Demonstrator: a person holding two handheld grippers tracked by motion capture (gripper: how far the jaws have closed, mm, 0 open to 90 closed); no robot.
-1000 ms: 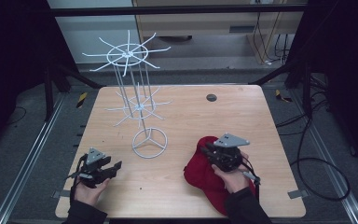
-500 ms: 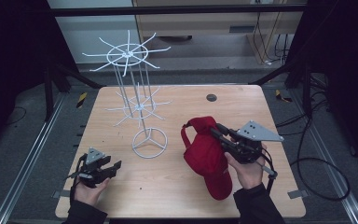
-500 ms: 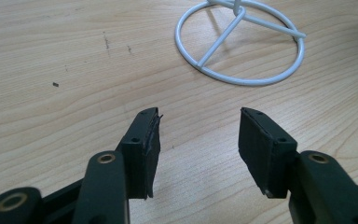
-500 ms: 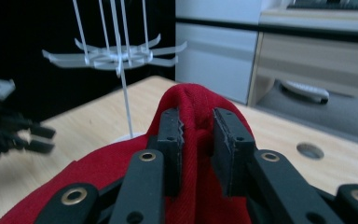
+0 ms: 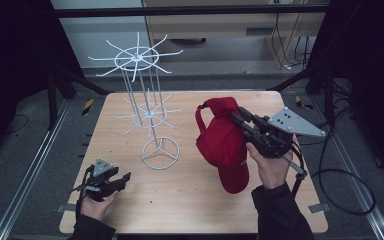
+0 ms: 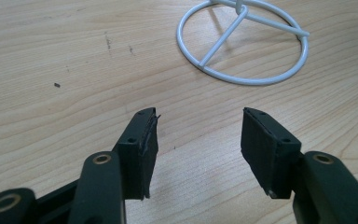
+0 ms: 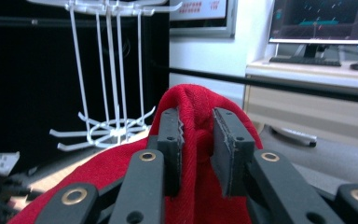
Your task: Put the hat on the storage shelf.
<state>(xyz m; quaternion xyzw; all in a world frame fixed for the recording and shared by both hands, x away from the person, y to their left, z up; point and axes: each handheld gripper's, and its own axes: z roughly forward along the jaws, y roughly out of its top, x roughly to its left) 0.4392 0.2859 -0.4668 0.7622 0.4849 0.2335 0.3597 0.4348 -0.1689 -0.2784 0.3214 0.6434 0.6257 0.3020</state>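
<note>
We find the right gripper (image 7: 196, 140) clenched on a fold of the red cap (image 5: 222, 140); in the right gripper view both pads bite into the cloth, which bulges up between and above them. Below the jaws the cap hangs clear of the table (image 5: 190, 200), brim downward. Ahead of these jaws, and to the left of them in the right gripper view, stands the white wire rack (image 5: 147, 115), its upper ring of prongs above jaw level and its lower ring about level with them. No prong carries anything.

We note the left gripper (image 6: 196, 140) released, its jaws having just opened further, with bare wood between them. The rack's ring base (image 6: 242, 44) lies ahead of them and slightly right, untouched.

Our assessment: the pick-up and lift appear complete. Carrying the cap to the rack and hooking it on a prong remain outstanding.
</note>
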